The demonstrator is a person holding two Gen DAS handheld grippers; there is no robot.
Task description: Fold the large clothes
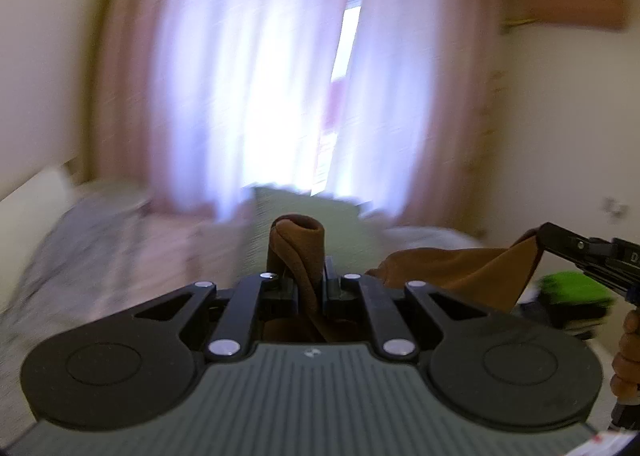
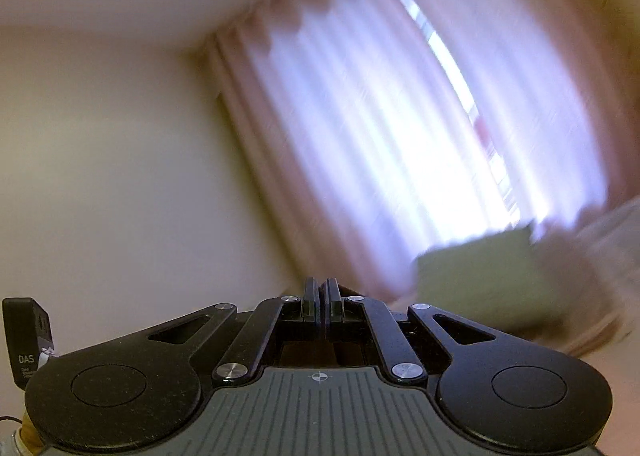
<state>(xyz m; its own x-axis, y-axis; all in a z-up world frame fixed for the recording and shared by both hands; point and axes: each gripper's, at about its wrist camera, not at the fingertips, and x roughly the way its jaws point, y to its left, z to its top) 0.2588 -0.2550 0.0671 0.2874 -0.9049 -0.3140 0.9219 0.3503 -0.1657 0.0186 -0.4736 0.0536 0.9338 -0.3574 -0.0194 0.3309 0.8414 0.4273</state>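
Both grippers [image 1: 310, 268] [image 1: 544, 234] raised level, pinching brown garment [image 1: 460, 268].

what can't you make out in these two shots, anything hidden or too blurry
- brown garment: left wrist view shows only a pinched fold in the left gripper and a corner at the right gripper; the rest hangs below the frame, so its type is unclear.
- Right wrist view: fingers shut; cloth between them barely shows.
- bed and green pillow: motion-blurred.
- green item: blurred, cut by the gripper.
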